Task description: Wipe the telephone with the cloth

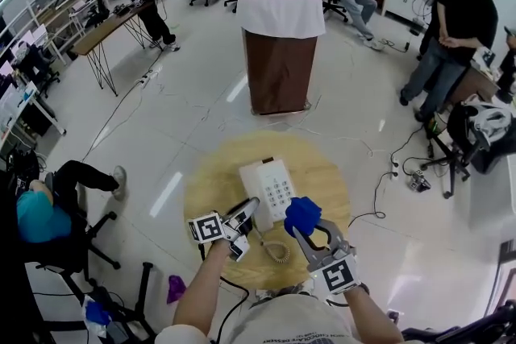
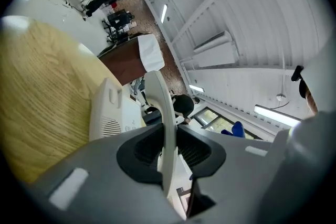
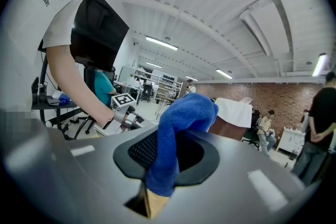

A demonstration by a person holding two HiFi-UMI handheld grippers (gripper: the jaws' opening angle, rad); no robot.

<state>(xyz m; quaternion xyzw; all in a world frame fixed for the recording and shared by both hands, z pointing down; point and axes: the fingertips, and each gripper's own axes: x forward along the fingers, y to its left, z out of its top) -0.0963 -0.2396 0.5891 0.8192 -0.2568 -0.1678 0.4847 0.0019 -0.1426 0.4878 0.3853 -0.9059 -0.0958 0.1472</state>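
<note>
Blue in the right, white in the left. Clamping the cloth [image 1: 301, 213] in the right gripper [image 1: 310, 236], jaws closing on a thick fold of it, with the rest bulging out past the tips and a short tail hanging down between them in the right gripper view [image 3: 181, 123]. Holding that bundle over the near right corner of the telephone [image 1: 274, 188]; not possible to tell whether touching it or hovering just above.

Pinching the handset [image 1: 248, 210] in the left gripper [image 1: 235, 228], jaws standing narrow, pads pressing on both sides of its slim middle. Holding it off the cradle, tilted, just beside the telephone's near left edge, with the far end rising past the jaws in the left gripper view [image 2: 163, 113].

Sitting flat near the middle of a round wooden table [image 1: 201, 197]: the telephone, keypad facing up, cradle side bare. Lying coiled on the wood near the front edge, between the two grippers: the cord [image 1: 276, 252].

Standing beyond the table on the pale floor: a brown stand [image 1: 280, 68] with a white sheet draped over its top. Sitting and standing around the room's edges: several people at desks and chairs.
</note>
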